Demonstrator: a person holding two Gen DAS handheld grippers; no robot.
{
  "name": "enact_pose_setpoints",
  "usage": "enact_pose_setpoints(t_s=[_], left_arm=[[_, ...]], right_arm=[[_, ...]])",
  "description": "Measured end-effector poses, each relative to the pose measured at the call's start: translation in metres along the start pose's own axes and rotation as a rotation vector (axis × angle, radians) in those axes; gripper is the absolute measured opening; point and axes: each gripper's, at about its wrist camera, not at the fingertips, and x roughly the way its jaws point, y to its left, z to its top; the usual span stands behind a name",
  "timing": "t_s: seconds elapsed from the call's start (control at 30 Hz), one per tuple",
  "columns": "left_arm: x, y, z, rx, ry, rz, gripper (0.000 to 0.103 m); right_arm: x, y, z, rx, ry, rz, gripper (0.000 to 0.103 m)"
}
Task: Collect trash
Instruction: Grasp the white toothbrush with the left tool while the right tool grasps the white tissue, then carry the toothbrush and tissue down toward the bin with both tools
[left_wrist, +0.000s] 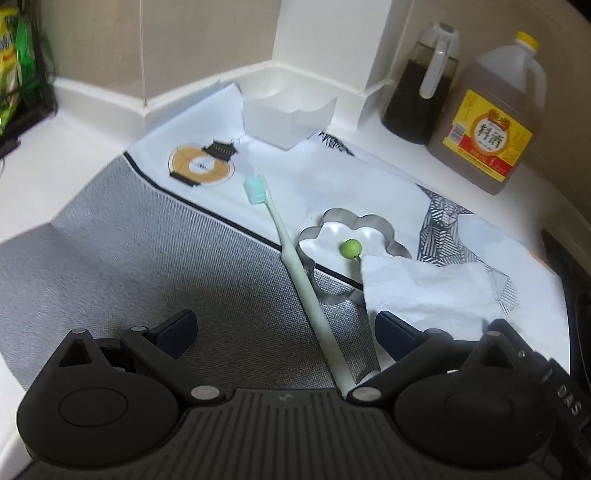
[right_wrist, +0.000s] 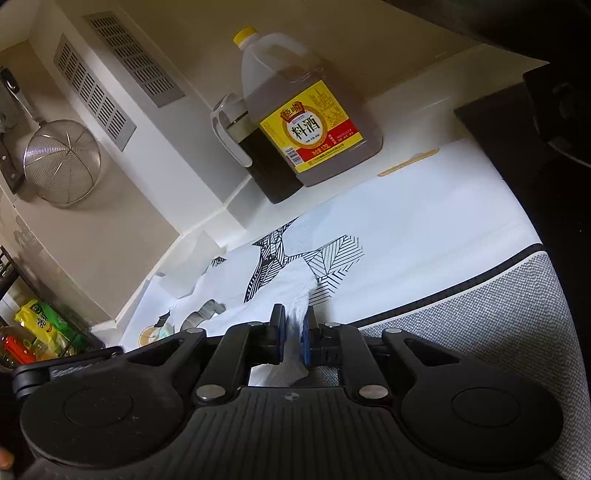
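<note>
Left wrist view: the left claw stands wide open, its 2 dark blue pads apart and holding nothing, above a woven grey-and-white mat spread on the white table. A slim pale green toothbrush with a teal bristle head lies slantwise across the mat, its handle end running between the open fingers. Just right of the toothbrush sits a shiny metal flower-shaped cutter, with a small green ball inside its ring. A crumpled white paper tissue (soft, creased, roughly square) covers the cutter's right edge and reaches the claw's right finger. Beyond the toothbrush head stands a translucent white folded-paper box, open at the top. To the right of the box are a dark sauce jug and a plastic bottle of amber cooking wine with a yellow cap.

Right wrist view: the right claw is narrow, its blue pads close on either side of the same tissue, which sits bunched in the small gap. The tissue drapes onto the mat's line-drawn print, in front of the bottle. A wire-mesh strainer hangs on the wall left of the bottle.
</note>
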Motion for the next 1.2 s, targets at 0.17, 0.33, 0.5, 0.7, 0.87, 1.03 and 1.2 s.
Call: enact_pose_setpoints(t_s=[0.17, 0.33, 0.5, 0.7, 0.87, 1.03, 1.2], left_arm=[[0.000, -0.005, 0.003, 0.023, -0.032, 0.032, 0.077], [-0.007, 0.000, 0.003, 0.020, -0.029, 0.020, 0.009], [-0.030, 0.005, -0.010, 0.073, -0.097, 0.037, 0.009], [-0.060, 0.012, -0.029, 0.094, -0.160, 0.055, 0.009], [-0.083, 0.013, -0.045, 0.122, -0.204, 0.061, 0.009], [-0.110, 0.017, -0.064, 0.139, -0.225, 0.062, 0.009], [-0.138, 0.031, -0.087, 0.129, -0.234, 0.037, 0.009]], right_arm=[[0.003, 0.004, 0.000, -0.011, 0.020, 0.011, 0.030], [0.003, 0.007, -0.001, -0.024, 0.040, 0.039, 0.023], [-0.008, 0.005, 0.000, -0.017, -0.026, 0.090, 0.003], [-0.020, 0.011, 0.001, -0.057, -0.107, 0.134, 0.003], [-0.017, 0.009, 0.002, -0.045, -0.099, 0.147, 0.003], [-0.014, 0.007, 0.002, -0.029, -0.082, 0.164, 0.003], [-0.023, 0.018, -0.003, -0.097, -0.115, 0.174, 0.003]])
